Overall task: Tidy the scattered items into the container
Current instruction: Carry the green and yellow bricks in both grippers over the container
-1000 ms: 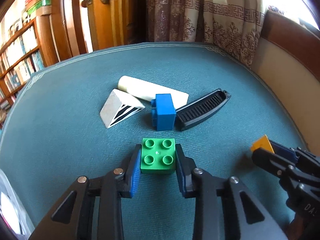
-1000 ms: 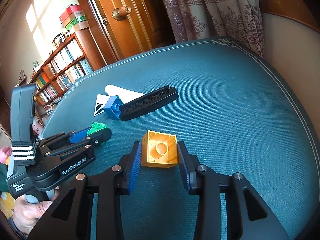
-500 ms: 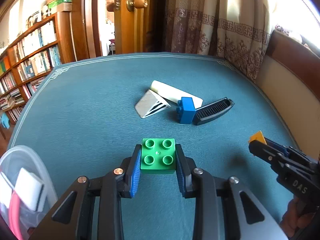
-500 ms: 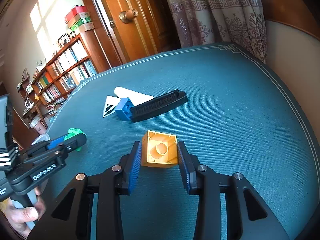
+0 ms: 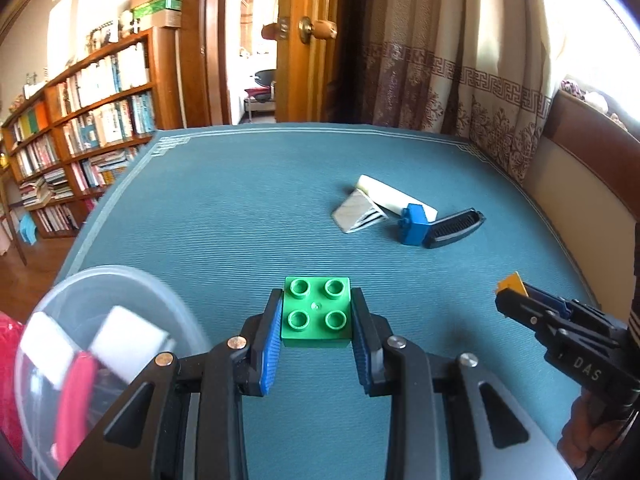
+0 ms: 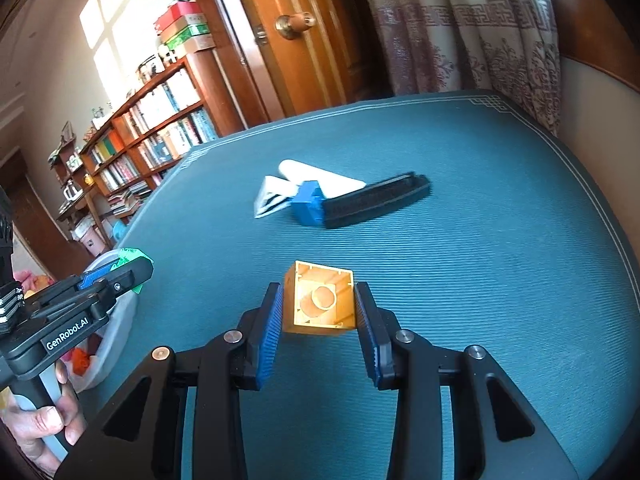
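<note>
Surface: one teal mat, its pale border line running along the far edge and down the left side; a wide bare stretch is lying open between the near grippers and the far cluster of items, and more bare mat is lying to the right of that cluster in the right wrist view.

Left gripper: one, its jaws clenching one green brick, studs facing up, held at the near side of the mat, just right of the container.

Right gripper: one, its jaws clamping one yellow brick, hollow underside facing the camera, held over the near middle of the mat.

Container: one clear round tub, sitting at the near left corner, its rim overhanging the mat's left border; white and red pieces are showing inside, blurred, so no count is possible.

Loose items, four, all lying grouped at the far right of the mat:
- one white cylinder, farthest;
- one white wedge with black stripes, touching the cylinder's near side;
- one blue brick, lying against the cylinder's right end;
- one black ribbed strip, touching the blue brick's right side.

Bricks in total: three.
</note>
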### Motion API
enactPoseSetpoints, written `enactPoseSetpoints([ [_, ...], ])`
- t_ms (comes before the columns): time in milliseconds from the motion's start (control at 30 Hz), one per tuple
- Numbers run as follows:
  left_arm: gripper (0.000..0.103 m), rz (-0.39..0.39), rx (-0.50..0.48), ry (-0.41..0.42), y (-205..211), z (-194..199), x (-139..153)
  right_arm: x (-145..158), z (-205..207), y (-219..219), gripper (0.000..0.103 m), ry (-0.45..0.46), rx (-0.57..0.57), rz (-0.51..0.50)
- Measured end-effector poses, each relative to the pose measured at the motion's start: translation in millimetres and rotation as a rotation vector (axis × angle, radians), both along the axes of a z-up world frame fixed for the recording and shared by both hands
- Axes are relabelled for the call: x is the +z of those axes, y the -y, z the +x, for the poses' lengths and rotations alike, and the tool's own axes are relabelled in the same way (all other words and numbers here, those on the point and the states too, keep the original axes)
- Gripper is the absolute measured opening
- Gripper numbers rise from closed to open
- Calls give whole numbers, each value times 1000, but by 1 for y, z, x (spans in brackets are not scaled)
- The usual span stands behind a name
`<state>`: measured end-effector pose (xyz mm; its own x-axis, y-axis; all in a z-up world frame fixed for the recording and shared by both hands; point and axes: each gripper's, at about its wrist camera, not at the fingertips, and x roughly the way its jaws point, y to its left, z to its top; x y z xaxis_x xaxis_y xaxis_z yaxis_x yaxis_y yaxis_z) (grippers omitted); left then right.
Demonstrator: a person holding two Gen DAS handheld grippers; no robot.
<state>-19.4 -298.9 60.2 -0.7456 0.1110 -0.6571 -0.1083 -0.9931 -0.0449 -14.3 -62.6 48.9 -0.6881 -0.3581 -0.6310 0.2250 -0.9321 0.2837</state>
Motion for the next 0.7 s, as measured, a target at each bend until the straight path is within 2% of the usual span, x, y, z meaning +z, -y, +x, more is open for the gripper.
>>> enactPoseSetpoints([
  [300, 35, 2, 104, -25, 54, 27, 7, 11, 12, 52, 39, -14, 105, -15],
  [700, 35, 14, 213, -27, 117, 46, 1, 23, 32, 135, 38, -27, 257, -8],
])
